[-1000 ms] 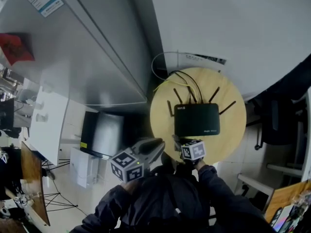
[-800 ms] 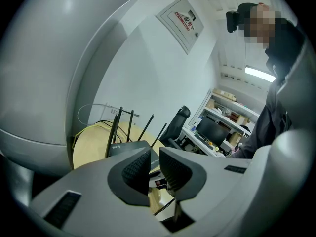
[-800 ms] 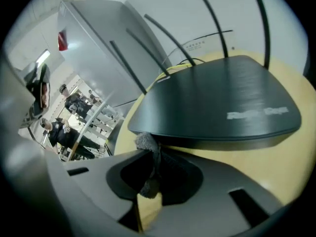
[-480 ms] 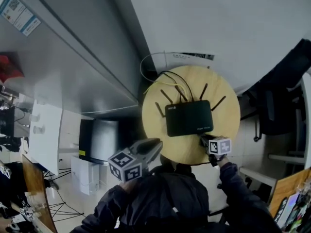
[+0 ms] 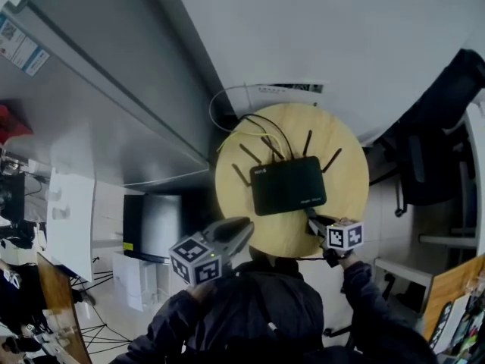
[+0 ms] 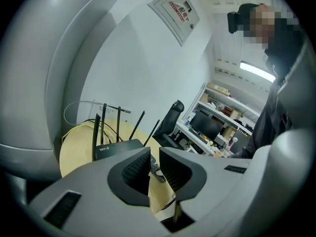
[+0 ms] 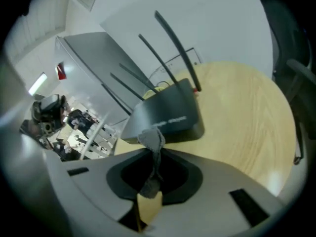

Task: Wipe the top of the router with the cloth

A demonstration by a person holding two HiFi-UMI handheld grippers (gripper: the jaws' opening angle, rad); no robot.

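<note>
A black router (image 5: 288, 186) with several antennas lies flat on a round wooden table (image 5: 345, 165). My right gripper (image 5: 312, 221) is at the router's near right corner, low over the table. In the right gripper view it (image 7: 154, 154) is shut on a small grey cloth (image 7: 153, 141), and the cloth's free end stands up just short of the router (image 7: 168, 113). My left gripper (image 5: 241, 232) hangs at the table's near left edge, apart from the router. Its jaws (image 6: 154, 157) stand almost together, nothing between them; the router (image 6: 116, 147) lies beyond.
White and yellow cables (image 5: 227, 105) loop off the table's far side behind the router. A black office chair (image 5: 436, 158) stands to the right. A dark box (image 5: 151, 222) sits on the floor left of the table, below a grey partition (image 5: 114, 97).
My right gripper has moved right with the cloth, from the middle of the router's near edge to its near right corner. The left gripper has held its place.
</note>
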